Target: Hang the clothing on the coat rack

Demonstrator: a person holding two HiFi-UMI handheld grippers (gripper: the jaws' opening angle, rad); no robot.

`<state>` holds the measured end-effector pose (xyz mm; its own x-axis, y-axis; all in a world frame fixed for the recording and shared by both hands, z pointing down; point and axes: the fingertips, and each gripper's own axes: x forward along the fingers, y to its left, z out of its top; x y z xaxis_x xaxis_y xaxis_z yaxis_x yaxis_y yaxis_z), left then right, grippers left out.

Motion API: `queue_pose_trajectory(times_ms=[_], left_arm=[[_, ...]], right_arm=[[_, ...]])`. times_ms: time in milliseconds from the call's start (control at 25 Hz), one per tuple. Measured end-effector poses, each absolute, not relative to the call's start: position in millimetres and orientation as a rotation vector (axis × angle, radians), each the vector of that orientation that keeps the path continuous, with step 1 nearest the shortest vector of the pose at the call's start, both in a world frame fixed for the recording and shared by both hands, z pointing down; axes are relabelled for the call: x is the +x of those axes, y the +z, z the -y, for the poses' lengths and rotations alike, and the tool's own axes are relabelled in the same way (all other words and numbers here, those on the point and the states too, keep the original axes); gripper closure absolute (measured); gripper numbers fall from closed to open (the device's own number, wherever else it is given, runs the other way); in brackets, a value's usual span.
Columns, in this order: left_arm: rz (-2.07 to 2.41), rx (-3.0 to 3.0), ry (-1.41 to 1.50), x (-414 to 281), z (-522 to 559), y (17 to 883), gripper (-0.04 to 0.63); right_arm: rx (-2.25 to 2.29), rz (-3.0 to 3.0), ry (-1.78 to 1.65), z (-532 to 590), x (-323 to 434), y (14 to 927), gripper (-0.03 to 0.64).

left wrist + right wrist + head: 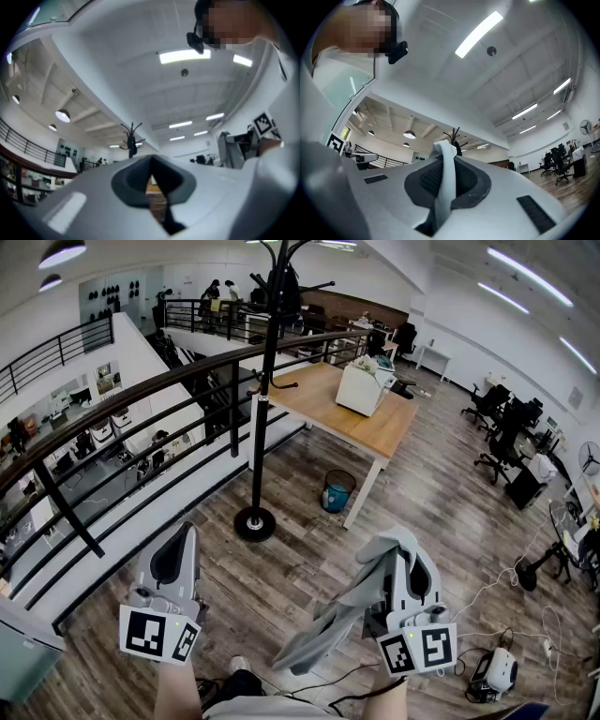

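Grey garment (pixel 349 604) hangs from my right gripper (pixel 405 559), low at the right, in front of the person. The jaws are clamped on a narrow fold that stands up between the pads, and the rest trails down toward the floor. My judgement: light, limp cloth that won't hold its shape, and a pinch this thin could slip, so it is better taken at the collar or a loop that can drop over a hook. Left gripper (pixel 175 557) has its jaws together with nothing in them, so it is free to spread the fabric. The black coat rack (pixel 265 390) stands ahead, well apart, round base (pixel 254 522) on the wood floor and hooks high. The dark railing (pixel 141 395) runs just behind the rack, with a wooden table (pixel 375 432) and blue bin (pixel 337 491) to its right; the floor up to the rack looks open.
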<state>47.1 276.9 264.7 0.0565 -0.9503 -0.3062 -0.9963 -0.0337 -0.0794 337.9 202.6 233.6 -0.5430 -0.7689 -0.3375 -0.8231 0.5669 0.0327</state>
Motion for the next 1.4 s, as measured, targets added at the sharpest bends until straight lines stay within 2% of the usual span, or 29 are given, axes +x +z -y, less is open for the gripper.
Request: queue_pose_trajectory(times_ms=[800,1400], left_arm=[[-1.954,-2.077,0.268,6,-247,264,0.588],[-1.932,-2.075,0.297,-60,-193,265,0.589]], right_arm=[[-1.382,-2.47,0.261,-174,309,232,0.611],[-1.427,-2.412,0.259,-123,259,232,0.611]])
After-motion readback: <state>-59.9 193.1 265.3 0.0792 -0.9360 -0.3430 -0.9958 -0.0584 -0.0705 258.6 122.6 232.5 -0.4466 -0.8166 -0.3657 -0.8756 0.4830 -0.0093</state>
